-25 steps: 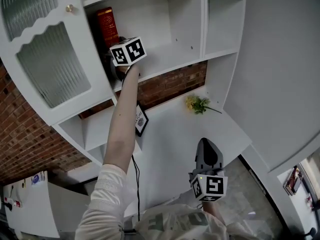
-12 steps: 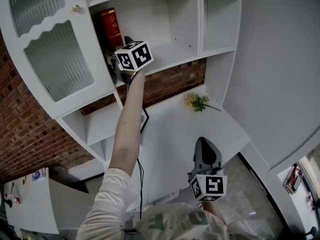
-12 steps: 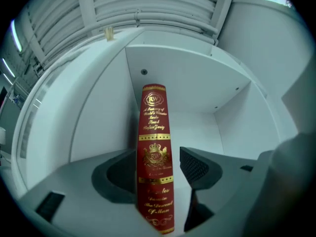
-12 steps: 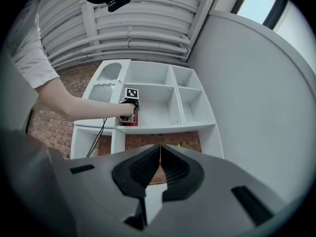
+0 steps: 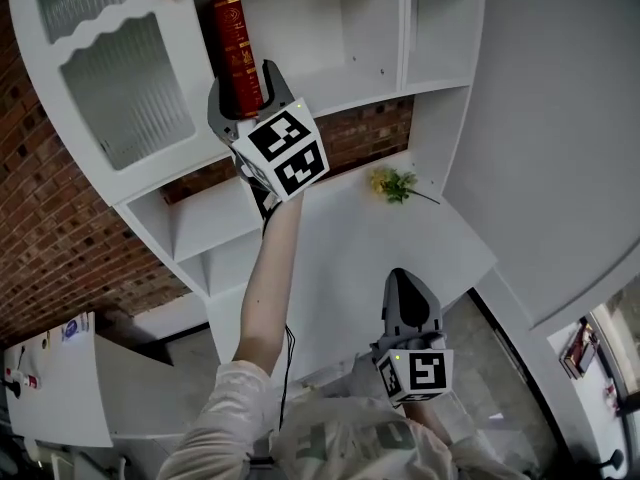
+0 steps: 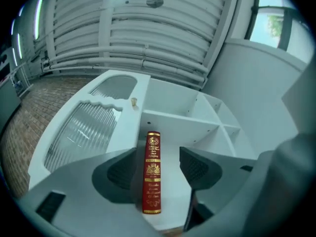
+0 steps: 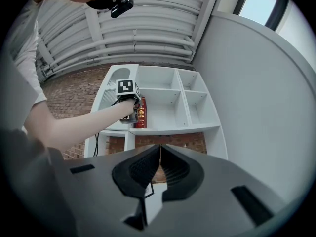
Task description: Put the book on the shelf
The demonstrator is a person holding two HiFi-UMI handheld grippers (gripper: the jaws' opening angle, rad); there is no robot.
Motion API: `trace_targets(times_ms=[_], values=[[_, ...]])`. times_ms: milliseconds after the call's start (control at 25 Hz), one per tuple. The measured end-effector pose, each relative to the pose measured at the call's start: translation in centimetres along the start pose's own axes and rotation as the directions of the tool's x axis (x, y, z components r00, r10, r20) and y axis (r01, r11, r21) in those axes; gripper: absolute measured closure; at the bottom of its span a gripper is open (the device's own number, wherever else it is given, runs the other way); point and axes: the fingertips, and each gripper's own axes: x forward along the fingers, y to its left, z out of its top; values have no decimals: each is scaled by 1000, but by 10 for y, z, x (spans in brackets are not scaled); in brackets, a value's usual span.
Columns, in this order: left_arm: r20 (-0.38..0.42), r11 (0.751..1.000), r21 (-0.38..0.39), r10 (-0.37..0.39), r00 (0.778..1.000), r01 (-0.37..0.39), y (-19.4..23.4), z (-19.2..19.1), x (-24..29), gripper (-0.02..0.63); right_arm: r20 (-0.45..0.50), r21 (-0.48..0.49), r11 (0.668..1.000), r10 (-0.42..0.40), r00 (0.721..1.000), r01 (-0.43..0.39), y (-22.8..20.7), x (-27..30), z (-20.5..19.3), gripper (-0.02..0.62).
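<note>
The left gripper [image 6: 159,169] is holding its jaws spread, flanking the red book [image 6: 152,172], which is standing upright at the left end of the white shelf [image 5: 340,93], while the right gripper [image 7: 159,152] is hanging lower, jaws pressed together.

Red book [image 5: 238,53] with smooth, gilt-stamped spine, white shelf [image 5: 345,86] in smooth satin paint, cabinet door [image 5: 125,93] of ribbed glass, rough matt brick wall [image 5: 50,238], matt dark grey plastic fingers [image 6: 197,169]
</note>
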Motion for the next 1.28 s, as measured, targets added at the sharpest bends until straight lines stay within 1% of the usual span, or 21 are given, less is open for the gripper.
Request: trace_targets(times_ms=[120, 200, 240, 280, 320, 360, 400, 480, 560, 680, 800, 920, 1080, 1200, 1280], values=[[14, 992, -67, -108, 994, 108, -1, 1, -54, 341, 5, -25, 999, 37, 999, -37, 11, -4, 7, 578], [11, 978, -109, -179, 984, 179, 1, -8, -96, 367, 7, -40, 997, 61, 998, -60, 18, -6, 10, 578], [13, 968, -134, -215, 977, 215, 4, -14, -118, 395, 12, -45, 997, 70, 997, -70, 22, -6, 13, 578], [14, 955, -161, -251, 968, 250, 6, -23, -143, 449, 18, -49, 996, 80, 997, -79, 26, -6, 14, 578], [8, 941, -189, -284, 959, 281, 9, -34, -168, 513, 24, -55, 995, 89, 996, -88, 30, -5, 15, 578], [-10, 931, -210, -309, 951, 300, 12, -47, -193, 592, 27, -65, 993, 99, 995, -97, 34, -5, 15, 578], [-39, 926, -222, -322, 946, 306, 15, -62, -216, 592, 27, -76, 991, 109, 994, -107, 37, -5, 14, 578], [-104, 934, -215, -313, 944, 286, 24, -90, -251, 594, 20, -91, 988, 128, 992, -125, 42, -5, 11, 578], [-154, 945, -197, -292, 944, 261, 33, -109, -274, 594, 4, -94, 984, 149, 989, -148, 49, -3, 6, 578], [-192, 945, -176, -309, 932, 277, 35, -120, -292, 594, -31, -115, 978, 174, 984, -177, 60, -3, -5, 578], [-204, 943, -169, -319, 926, 288, 31, -119, -299, 594, -54, -129, 973, 184, 981, -189, 66, -2, -11, 580], [-215, 939, -155, -334, 918, 306, 24, -119, -302, 594, -53, -120, 975, 182, 982, -187, 67, -2, -13, 578], [-204, 941, -128, -333, 921, 312, 22, -114, -295, 594, -53, -110, 980, 161, 985, -166, 64, -3, -17, 579], [-214, 939, -123, -340, 916, 320, 23, -117, -292, 594, -60, -106, 984, 139, 988, -145, 59, -4, -20, 579], [-244, 939, -115, -343, 907, 324, 24, -125, -293, 594, -66, -102, 986, 126, 990, -133, 57, -3, -22, 578]])
